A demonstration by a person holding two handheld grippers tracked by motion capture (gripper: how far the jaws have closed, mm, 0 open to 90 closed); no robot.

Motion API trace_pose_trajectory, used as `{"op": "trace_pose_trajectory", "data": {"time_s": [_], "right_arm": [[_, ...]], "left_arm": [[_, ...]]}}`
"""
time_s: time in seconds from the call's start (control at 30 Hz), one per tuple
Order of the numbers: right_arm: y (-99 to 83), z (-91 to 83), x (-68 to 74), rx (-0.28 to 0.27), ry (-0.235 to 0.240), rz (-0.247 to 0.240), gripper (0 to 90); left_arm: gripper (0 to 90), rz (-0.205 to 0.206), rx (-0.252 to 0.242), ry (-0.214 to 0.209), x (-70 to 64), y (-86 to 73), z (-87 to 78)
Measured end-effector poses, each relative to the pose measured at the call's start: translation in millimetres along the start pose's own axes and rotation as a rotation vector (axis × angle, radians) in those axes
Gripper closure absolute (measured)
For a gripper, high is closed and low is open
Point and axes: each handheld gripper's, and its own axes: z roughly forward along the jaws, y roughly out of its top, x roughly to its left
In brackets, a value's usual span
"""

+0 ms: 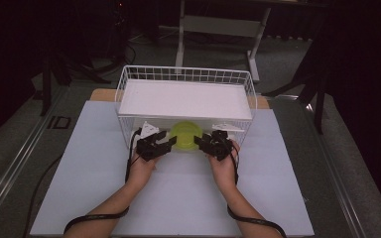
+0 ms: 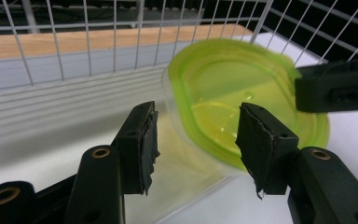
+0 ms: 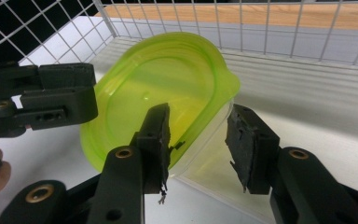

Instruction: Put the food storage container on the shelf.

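A clear tub with a lime-green lid (image 1: 186, 135) lies tilted at the open front of a white wire basket (image 1: 124, 79), under a white board. My left gripper (image 1: 164, 144) is at the tub's left side, my right gripper (image 1: 202, 143) at its right. In the left gripper view the gripper (image 2: 196, 147) stands open, the tub's (image 2: 242, 88) rim and clear wall between the jaws; the right gripper (image 2: 335, 88) reaches in beyond. In the right gripper view the gripper (image 3: 198, 142) is open astride the tub's (image 3: 158, 88) other edge, with the left gripper (image 3: 56, 100) opposite.
A white board (image 1: 184, 99) lies across the basket's top like a shelf. The basket stands on a pale sheet (image 1: 94, 173) covering a wooden table (image 1: 101, 93). Wire walls close in behind and beside the tub. A desk frame (image 1: 218, 29) stands on the floor beyond.
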Motion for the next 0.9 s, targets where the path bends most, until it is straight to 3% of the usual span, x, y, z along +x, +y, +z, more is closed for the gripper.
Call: {"op": "trace_pose_trajectory", "data": {"time_s": [0.13,0.3,0.43,0.6,0.7,0.77,0.9], "right_arm": [[0.9,-1.5,2.2,-0.01,-0.007,-0.029,53.1],[1.9,-6.2,2.2,-0.022,-0.038,-0.046,50.5],[0.9,-14.9,5.5,-0.032,-0.02,-0.029,50.0],[-3.3,-28.4,20.9,-0.038,0.023,-0.059,50.8],[-7.7,-34.1,30.8,-0.03,0.05,-0.082,56.6],[-11.4,-36.1,36.0,-0.025,0.061,-0.091,66.1],[-18.6,-33.4,40.7,0.018,0.086,-0.102,82.3]], "left_arm": [[48.3,0.021,0.009,-0.005,-2.0,0.4,0.0],[47.8,0.019,0.004,-0.025,-6.3,0.5,-1.9],[47.3,0.02,-0.007,-0.042,-10.4,1.9,-8.3],[45.3,0.012,-0.02,-0.067,-12.9,0.1,-24.1],[43.2,0.011,-0.029,-0.077,-13.6,-3.1,-34.8],[39.6,0.019,-0.036,-0.07,-15.2,-6.2,-41.4],[36.1,-0.004,-0.04,-0.12,-15.8,-11.7,-52.4]]}}
